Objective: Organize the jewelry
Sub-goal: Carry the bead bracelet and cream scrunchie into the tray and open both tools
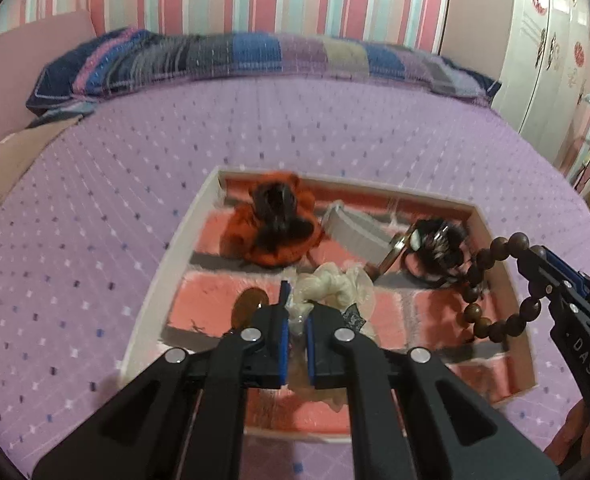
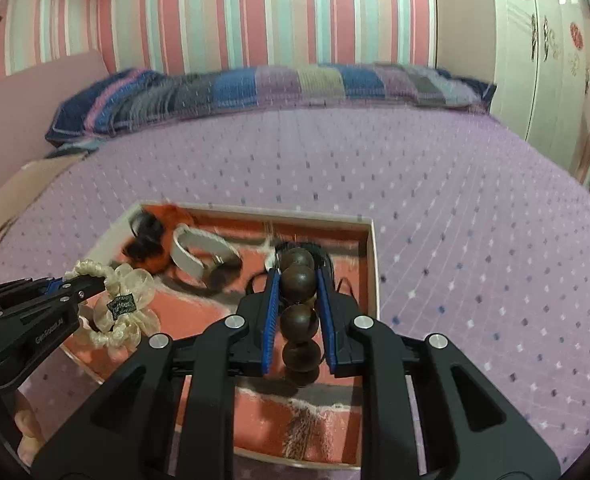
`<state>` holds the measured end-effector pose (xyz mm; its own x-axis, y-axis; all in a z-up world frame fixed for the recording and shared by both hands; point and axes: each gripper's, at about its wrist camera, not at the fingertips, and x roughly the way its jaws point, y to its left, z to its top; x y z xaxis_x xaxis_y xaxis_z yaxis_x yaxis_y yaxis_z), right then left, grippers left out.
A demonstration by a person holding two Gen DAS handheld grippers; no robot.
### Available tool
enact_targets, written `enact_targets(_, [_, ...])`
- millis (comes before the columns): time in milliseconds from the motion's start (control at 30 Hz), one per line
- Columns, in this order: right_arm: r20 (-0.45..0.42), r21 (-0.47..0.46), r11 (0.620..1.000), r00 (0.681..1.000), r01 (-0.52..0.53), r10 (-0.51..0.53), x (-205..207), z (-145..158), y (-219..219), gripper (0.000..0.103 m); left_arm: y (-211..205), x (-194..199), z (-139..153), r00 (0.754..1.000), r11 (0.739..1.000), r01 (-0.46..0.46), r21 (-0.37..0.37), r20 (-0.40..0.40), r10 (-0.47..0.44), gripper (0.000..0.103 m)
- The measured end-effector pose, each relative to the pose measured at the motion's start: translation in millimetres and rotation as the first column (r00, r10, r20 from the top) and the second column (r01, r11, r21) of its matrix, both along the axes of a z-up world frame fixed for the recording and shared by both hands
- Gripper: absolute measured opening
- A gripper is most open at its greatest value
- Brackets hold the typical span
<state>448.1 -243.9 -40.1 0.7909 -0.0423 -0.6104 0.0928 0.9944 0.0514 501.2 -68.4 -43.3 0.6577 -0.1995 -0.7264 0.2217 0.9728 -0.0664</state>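
Observation:
A shallow white box (image 1: 167, 264) lined with a pink and grey towel lies on the bed. My left gripper (image 1: 297, 320) is shut on a cream scrunchie (image 1: 335, 288) above the box's near half; the same left gripper (image 2: 95, 283) and scrunchie (image 2: 123, 304) show at the left of the right wrist view. My right gripper (image 2: 297, 276) is shut on a brown wooden bead bracelet (image 2: 298, 320), which hangs over the box's right side (image 2: 373, 264). From the left wrist view, the right gripper (image 1: 535, 280) and bracelet (image 1: 491, 280) appear at right.
Inside the box lie an orange scrunchie with a black hair tie (image 1: 275, 224), a white band (image 1: 355, 232), a black fuzzy piece with a gold ring (image 1: 435, 240) and a brown oval piece (image 1: 249, 304). Purple bedspread (image 1: 135, 160) surrounds it; a patchwork quilt (image 1: 255, 60) lies beyond.

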Motion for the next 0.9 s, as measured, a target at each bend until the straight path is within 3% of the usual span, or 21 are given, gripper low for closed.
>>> enact_targets(300, [-0.074, -0.020, 1.000, 0.997, 0.020, -0.021, 7.7, -34.0, -14.5, 0.020, 1.1, 6.9, -40.0, 1.000, 0.994, -0.002, 0.112, -0.024, 0.004, 0.009])
enact_targets(700, [-0.196, -0.047, 0.999, 0.981, -0.002, -0.007, 22.9, -62.5, -9.6, 0.020, 3.1, 11.8, -51.0, 0.999, 0.994, 0.001, 0.107, -0.048, 0.004, 0.011])
enact_targets(767, [-0.217, -0.058, 0.998, 0.976, -0.012, 0.000, 24.2, -65.8, -6.2, 0.020, 4.3, 10.6, -49.5, 0.999, 0.994, 0.003, 0.107, -0.048, 0.002, 0.018])
enact_targets(833, [-0.222, -0.069, 0.997, 0.975, -0.017, 0.001, 23.8, -66.8, -4.2, 0.022, 3.9, 6.3, -45.9, 1.000, 0.994, 0.003, 0.113, -0.029, 0.001, 0.049])
enact_targets(900, [-0.230, -0.066, 0.997, 0.973, -0.028, 0.012, 23.8, -66.3, -2.9, 0.030, 4.8, -0.6, -39.4, 1.000, 0.993, -0.008, 0.121, 0.010, 0.007, 0.058])
